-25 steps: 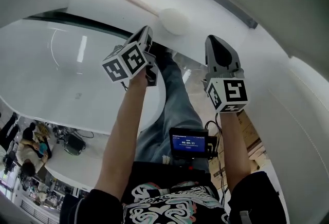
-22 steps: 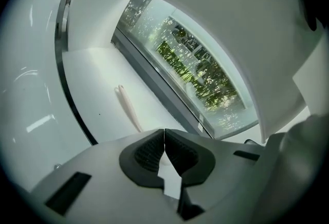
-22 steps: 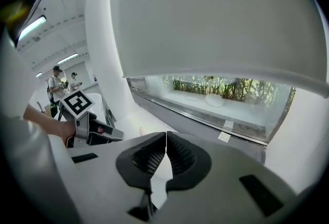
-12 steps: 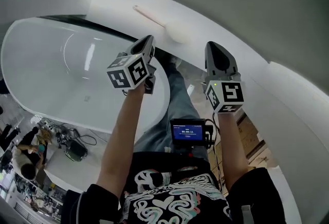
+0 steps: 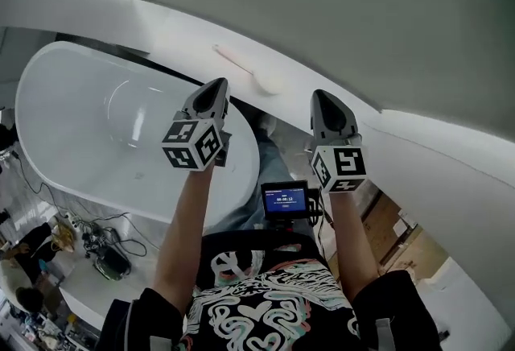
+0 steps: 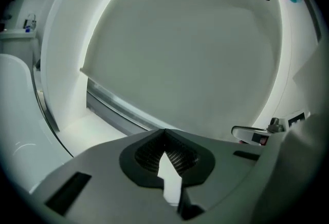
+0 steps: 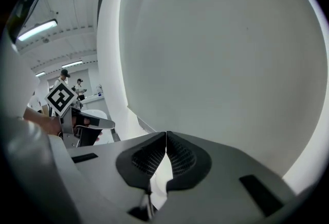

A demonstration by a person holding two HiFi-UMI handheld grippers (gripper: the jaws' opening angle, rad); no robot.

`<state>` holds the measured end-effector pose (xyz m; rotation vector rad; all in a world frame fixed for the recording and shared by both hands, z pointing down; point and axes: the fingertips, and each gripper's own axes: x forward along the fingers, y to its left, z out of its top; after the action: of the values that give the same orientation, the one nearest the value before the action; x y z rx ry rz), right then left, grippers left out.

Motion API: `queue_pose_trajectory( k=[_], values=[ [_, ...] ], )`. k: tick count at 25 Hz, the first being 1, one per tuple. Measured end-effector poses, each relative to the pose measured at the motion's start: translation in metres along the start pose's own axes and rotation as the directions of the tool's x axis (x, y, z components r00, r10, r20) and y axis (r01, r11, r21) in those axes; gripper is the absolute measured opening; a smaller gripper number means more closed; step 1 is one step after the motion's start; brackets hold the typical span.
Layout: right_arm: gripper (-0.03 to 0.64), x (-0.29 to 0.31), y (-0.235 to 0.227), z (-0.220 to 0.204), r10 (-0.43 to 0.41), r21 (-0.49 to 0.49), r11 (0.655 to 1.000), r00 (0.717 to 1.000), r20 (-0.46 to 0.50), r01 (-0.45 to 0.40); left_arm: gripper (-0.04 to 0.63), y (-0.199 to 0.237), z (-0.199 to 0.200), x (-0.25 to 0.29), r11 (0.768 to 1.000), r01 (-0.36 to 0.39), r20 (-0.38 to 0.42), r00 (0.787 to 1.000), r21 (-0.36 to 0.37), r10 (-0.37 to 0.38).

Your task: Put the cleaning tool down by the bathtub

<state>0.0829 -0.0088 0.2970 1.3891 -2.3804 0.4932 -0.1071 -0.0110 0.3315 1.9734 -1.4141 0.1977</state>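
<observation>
The cleaning tool (image 5: pixel 259 77) is lying on the ledge (image 5: pixel 177 27) behind the bathtub (image 5: pixel 56 108). It is looking light, with a stiff thin handle that is best for gripping. The left gripper (image 5: pixel 214 87) and right gripper (image 5: pixel 325 97) are holding their fingers closed, empty.

The bare left forearm (image 5: pixel 183 233) and right forearm (image 5: pixel 348 238) reached forward, parallel. The grey plastic left gripper (image 5: pixel 215 85) had its jaws together, empty; the matching right gripper (image 5: pixel 325 95) likewise

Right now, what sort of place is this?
Probably a bathroom mock-up in a lab or showroom: a white bathtub, a brush lying on the ledge beside it, and loose cables beyond.
</observation>
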Motion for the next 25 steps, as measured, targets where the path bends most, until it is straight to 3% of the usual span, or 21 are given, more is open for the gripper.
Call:
queue_pose_trajectory(
  k=[4,11,18,25],
  values=[
    [0.028,-0.018,0.012,0.013,-0.010,-0.013,1.000,1.000,0.027,0.011,0.017,-0.006,0.012,-0.029,1.000,0.020,0.072,0.997,0.010,-0.020],
    [0.026,-0.052,0.013,0.054,-0.041,-0.043,0.998,0.993,0.110,0.046,0.017,-0.042,0.057,-0.066,0.981,0.029,0.168,0.984,0.193,-0.062],
    [0.026,-0.109,0.041,0.085,-0.072,-0.076,0.993,0.981,0.178,0.086,0.017,-0.088,0.091,-0.138,0.920,-0.017,0.277,0.956,0.390,-0.099],
    [0.026,-0.183,0.064,0.127,-0.092,-0.085,0.989,0.949,0.300,0.123,0.017,-0.130,0.117,-0.207,0.891,-0.075,0.391,0.913,0.447,-0.119]
  ],
)
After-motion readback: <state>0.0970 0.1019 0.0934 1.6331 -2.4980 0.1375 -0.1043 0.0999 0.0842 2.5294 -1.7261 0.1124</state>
